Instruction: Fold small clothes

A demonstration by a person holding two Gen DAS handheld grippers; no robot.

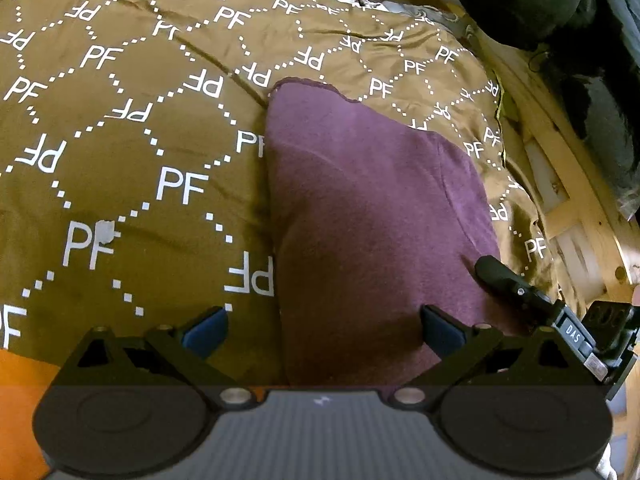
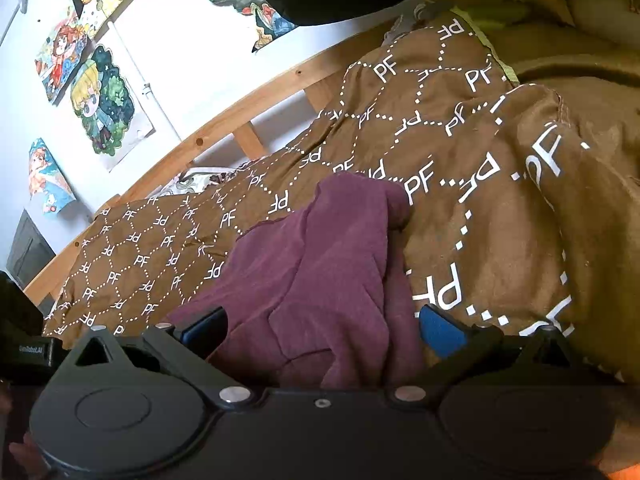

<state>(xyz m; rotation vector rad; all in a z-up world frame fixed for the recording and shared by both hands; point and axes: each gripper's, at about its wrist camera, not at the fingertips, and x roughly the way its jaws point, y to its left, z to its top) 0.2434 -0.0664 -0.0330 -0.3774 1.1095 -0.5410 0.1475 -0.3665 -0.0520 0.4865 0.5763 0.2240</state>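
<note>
Left wrist view: a small purple, fleecy garment [image 1: 372, 208] is seen lying on a brown bedspread printed with white "PF" letters and dotted hexagons [image 1: 132, 128], which covers a bed with a pale wooden frame [image 1: 576, 184]. The garment lies mostly flat here, a straight edge on its left and a seam or fold line running down its right side. The left gripper [image 1: 324, 330] is held just above the near edge of the cloth with its blue-padded jaws spread wide and nothing between them. At the right, the black finger of the right gripper [image 1: 504, 276] is seen resting at the garment's right edge.

In the right wrist view the same garment [image 2: 320, 272] is shown rumpled, with a raised, bunched hump at its far end and overlapping layers nearer the camera. The right gripper [image 2: 324, 330] is likewise released – both pads well apart, cloth lying between and beneath them but not pinched. Illustrated posters [image 2: 100, 100] are seen on the white wall beyond the bed.

The step in hand is judged to be an early one – the cloth being laid out or a fold being set up – since no tidy fold is yet visible. For the next move, an edge or corner would need to be pinched by each gripper, the bunched end smoothed, and one side carried over the other.
</note>
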